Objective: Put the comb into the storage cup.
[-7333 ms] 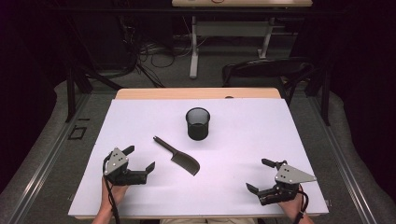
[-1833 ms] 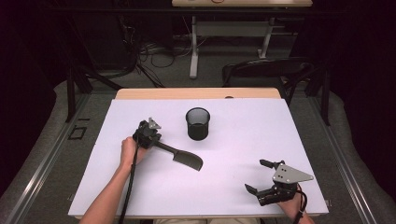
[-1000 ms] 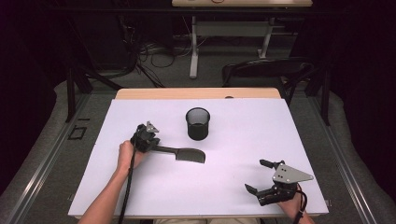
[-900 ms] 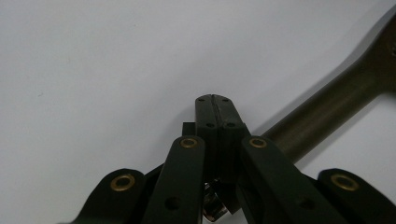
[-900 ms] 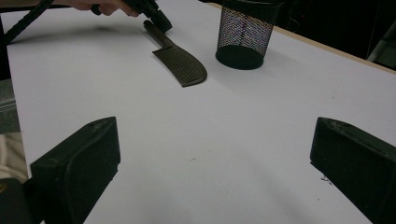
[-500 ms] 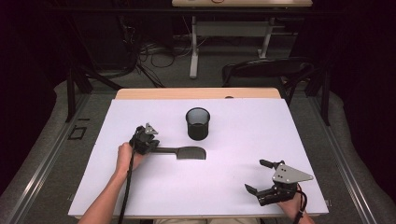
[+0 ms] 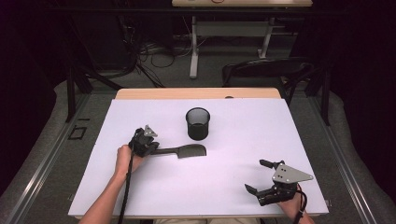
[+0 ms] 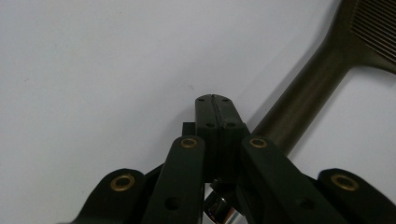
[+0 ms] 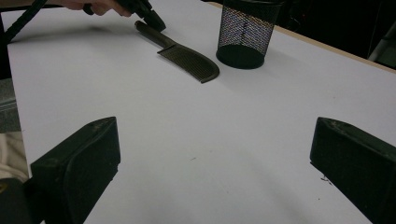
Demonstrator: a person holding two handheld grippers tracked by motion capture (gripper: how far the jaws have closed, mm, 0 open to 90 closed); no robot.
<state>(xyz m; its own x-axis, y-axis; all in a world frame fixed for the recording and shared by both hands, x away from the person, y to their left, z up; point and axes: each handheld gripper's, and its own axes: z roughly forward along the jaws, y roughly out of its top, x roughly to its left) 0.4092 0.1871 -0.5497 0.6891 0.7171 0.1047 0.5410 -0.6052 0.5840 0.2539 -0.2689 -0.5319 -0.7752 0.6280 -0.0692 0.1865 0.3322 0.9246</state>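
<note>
A dark comb [image 7: 184, 150] lies flat on the white table, its handle pointing left and its toothed head just in front of a black mesh cup [image 7: 198, 123]. My left gripper [image 7: 152, 148] is shut with nothing between its jaws. In the left gripper view the closed tips [image 8: 212, 100] rest on the table right beside the comb's handle [image 8: 303, 93], touching or nearly touching it. My right gripper [image 7: 254, 176] sits at the near right, open and holding nothing. In the right gripper view its jaws [image 9: 212, 168] stand wide apart, with the comb [image 9: 189, 59] and the cup [image 9: 245, 32] farther off.
The white sheet [image 7: 233, 196] covers the table up to a bare wooden strip [image 7: 196, 93] at the far edge. A dark chair [image 7: 266, 70] and a desk frame stand beyond the table. My left forearm comes in from the near left.
The comb has swung round under my left gripper's push, from slanting to lying level across the table. My left gripper has shifted slightly. The right gripper has stayed put.
</note>
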